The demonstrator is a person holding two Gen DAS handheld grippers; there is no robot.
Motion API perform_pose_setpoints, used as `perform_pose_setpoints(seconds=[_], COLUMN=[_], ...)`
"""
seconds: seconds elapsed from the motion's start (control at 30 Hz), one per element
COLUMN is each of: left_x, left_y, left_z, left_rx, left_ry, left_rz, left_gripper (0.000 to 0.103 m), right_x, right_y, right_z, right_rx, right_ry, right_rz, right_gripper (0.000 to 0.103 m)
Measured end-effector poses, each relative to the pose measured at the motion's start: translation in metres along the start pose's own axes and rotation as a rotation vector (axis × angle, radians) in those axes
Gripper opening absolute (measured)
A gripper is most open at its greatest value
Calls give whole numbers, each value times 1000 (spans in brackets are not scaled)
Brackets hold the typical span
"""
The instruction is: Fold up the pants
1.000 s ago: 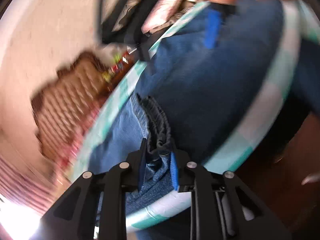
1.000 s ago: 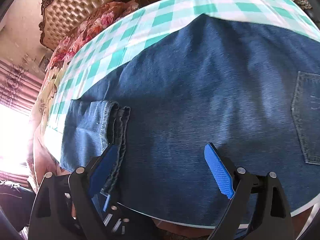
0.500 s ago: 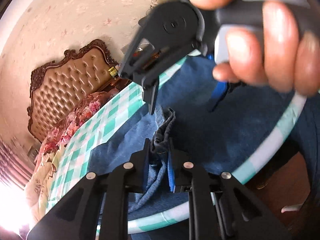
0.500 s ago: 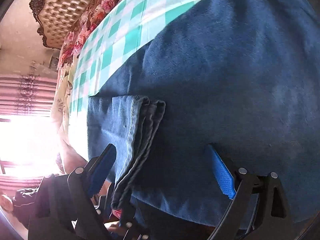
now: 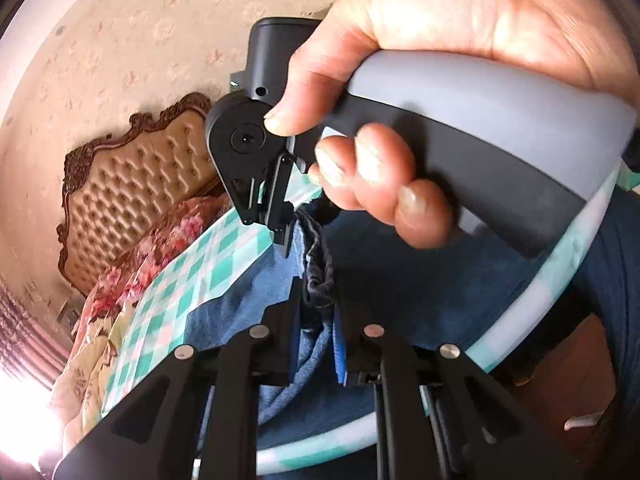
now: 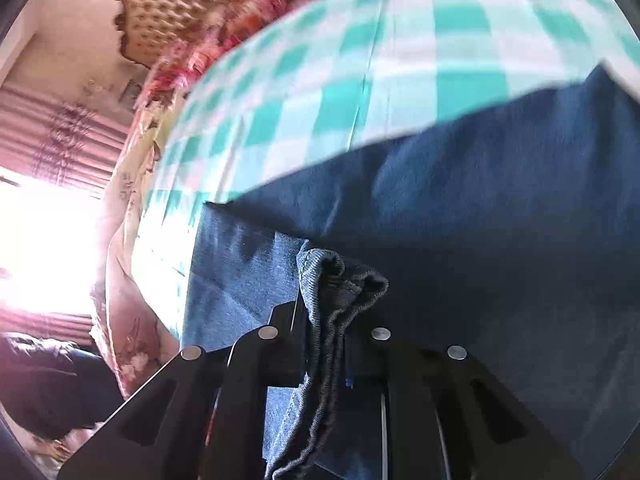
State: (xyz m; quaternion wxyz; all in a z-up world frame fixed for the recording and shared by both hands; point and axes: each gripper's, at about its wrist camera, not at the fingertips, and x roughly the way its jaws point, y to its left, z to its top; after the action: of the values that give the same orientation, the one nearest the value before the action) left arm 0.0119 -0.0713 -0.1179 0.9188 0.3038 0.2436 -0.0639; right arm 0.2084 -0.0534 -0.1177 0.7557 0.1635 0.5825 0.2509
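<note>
Two claws, both clamped on the same bunched hem of the pants: left gripper pinched on the denim edge close to the lens, right gripper squeezed shut on the hem folds a little farther along, just beyond the left one, with the hand around its grey handle. Lay spread flat and dark blue across the table, long axis running away from the gripped end toward the far side, so probably needed that end carried over along that line. Rested on a green-and-white checked tablecloth over a table with a rounded near rim. Beyond, a tufted headboard, floral bedding and pink curtains against a bright window.
</note>
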Motion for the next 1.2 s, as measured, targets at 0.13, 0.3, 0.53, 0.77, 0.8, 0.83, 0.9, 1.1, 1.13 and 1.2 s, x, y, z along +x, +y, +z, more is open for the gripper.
perform_pose_setpoints(seconds=[0.13, 0.3, 0.53, 0.77, 0.8, 0.83, 0.9, 1.1, 1.13, 1.2], left_x=[9, 24, 18, 26, 28, 28, 32, 26, 25, 27], left_y=[-31, -64, -74, -85, -84, -86, -80, -81, -83, -87], left_z=[12, 10, 15, 11, 10, 10, 10, 14, 16, 17], left_rx=[21, 64, 65, 112, 112, 112, 115, 126, 122, 128], left_ry=[-13, 24, 6, 23, 25, 25, 25, 3, -2, -3], left_rz=[-67, -85, -50, -76, -79, -77, -76, -64, -67, -76], left_gripper=[13, 13, 13, 13, 13, 13, 13, 13, 13, 13], right_x=[-7, 0, -14, -14, -13, -13, -12, -26, -29, -30], right_y=[-40, -57, -52, -74, -74, -74, -73, -69, -69, -74], right_z=[-3, -7, -4, -7, -6, -6, -6, -7, -8, -8], right_rx=[28, -5, -39, 15, 17, 16, 4, -8, -13, -1], right_ry=[1, 8, -49, -67, -68, -70, -77, -124, -132, -134], right_rz=[-40, -22, -21, -22, -14, -10, -19, -33, -40, -44], right_gripper=[15, 13, 14, 28, 28, 28, 28, 16, 16, 16])
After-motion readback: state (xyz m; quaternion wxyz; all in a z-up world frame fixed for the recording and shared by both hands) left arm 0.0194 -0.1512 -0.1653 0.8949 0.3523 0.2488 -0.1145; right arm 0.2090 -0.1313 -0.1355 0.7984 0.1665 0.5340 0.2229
